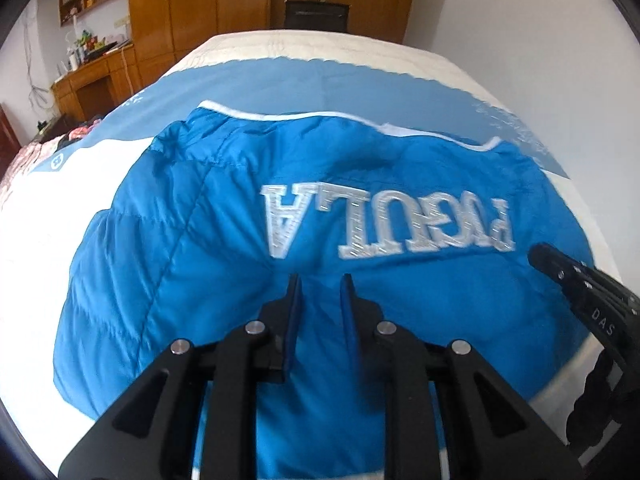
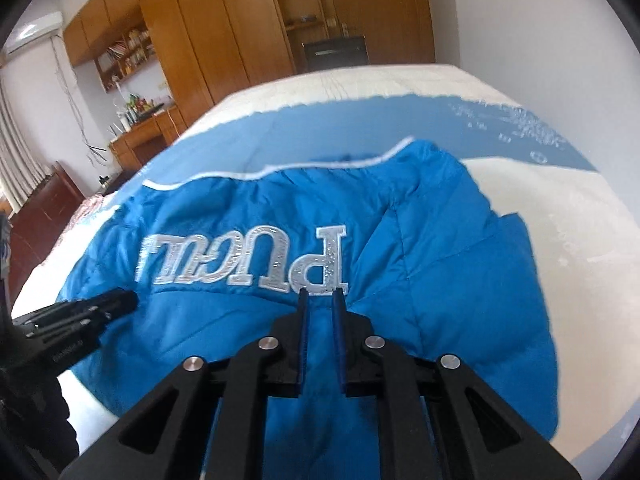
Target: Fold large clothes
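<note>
A bright blue padded jacket [image 1: 224, 248] [image 2: 440, 264] lies spread on the bed, its silver lettering [image 1: 384, 224] [image 2: 244, 260] upside down to me and its white-trimmed edge [image 1: 320, 116] farthest away. My left gripper [image 1: 321, 280] pinches a fold of the jacket's near part, with blue fabric filling the narrow gap between its fingers. My right gripper [image 2: 320, 293] is shut on jacket fabric just below the lettering. Each gripper shows in the other's view: the right gripper [image 1: 560, 268] at the right, the left gripper [image 2: 116, 302] at the left. Both rest over the jacket.
The bed cover [image 1: 60, 208] is white with a blue band [image 1: 280, 84] beyond the jacket. Wooden wardrobes [image 1: 200, 4], a cluttered desk [image 1: 92, 80] and a black chair [image 1: 316, 14] stand past the bed. A white wall [image 1: 540, 8] runs along the right side.
</note>
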`<state>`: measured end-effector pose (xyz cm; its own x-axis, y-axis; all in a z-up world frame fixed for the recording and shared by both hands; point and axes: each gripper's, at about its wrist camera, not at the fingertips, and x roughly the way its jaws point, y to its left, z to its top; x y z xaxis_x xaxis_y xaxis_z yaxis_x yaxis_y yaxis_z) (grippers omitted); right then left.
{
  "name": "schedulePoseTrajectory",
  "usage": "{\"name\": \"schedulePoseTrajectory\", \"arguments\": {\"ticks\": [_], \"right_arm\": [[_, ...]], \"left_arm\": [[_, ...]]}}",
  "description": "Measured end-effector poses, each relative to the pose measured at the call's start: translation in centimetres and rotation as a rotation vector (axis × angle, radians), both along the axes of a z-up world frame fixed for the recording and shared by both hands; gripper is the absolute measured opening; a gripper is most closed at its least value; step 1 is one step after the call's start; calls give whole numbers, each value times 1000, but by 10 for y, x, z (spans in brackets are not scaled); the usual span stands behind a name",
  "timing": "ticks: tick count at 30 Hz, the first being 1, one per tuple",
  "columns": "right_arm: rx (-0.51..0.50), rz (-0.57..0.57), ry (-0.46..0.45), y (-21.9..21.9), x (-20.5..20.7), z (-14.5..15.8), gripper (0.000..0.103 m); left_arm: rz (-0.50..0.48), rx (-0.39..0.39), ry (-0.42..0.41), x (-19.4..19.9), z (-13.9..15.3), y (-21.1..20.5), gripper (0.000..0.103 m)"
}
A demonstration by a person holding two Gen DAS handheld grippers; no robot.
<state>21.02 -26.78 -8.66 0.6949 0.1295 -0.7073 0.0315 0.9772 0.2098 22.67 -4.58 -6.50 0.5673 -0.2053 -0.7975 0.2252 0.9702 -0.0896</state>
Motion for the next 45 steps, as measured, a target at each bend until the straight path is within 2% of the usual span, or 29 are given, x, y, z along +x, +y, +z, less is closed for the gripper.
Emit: {"name": "schedulePoseTrajectory", "arguments": {"ticks": [4,6,9,16,24,26,30,31,32,33,34,35,36,38,42,45], "right_arm": [[12,5,45,-3,0,-16,10],[14,4,43,-3,-1,-23,9],[-39,19,35,4,0,-32,8],[-7,19,41,0,1,-39,8],[-9,34,89,-2,6,-28,8],[-12,44,96,-1,4,-21,11],[32,29,79,-10,-5,-4,12],[48,22,77,-15,-7,1,17],[55,11,74,-21,-9,6,26],[64,-8,66,-29,-12,13,32],[66,-26,57,-37,-15,19,45],[64,-41,50,-42,-17,23,56],[60,-65,38,-51,-21,30,61],[61,-86,26,-66,-24,38,79],[75,-117,39,-96,-23,45,85],[154,-119,91,-121,-17,38,87]], "left_arm": [[-35,16,13,-8,-12,-6,19],[-41,29,13,-8,-16,-7,19],[-50,49,18,-7,-21,-11,19],[-45,52,20,-6,-29,-8,21],[-37,62,36,-4,-22,-11,20],[-35,78,34,-6,-16,-12,20],[-25,61,22,-12,3,-5,21],[-21,65,15,-13,9,-2,27],[-17,68,7,-14,13,2,33],[-12,78,-10,-15,20,7,46],[-9,92,-35,-18,27,11,51],[-12,104,-56,-20,34,14,51],[-16,110,-68,-22,39,16,54],[-22,112,-95,-26,52,21,63],[-27,144,-135,-29,66,30,77],[-14,155,-129,-23,66,42,78]]}}
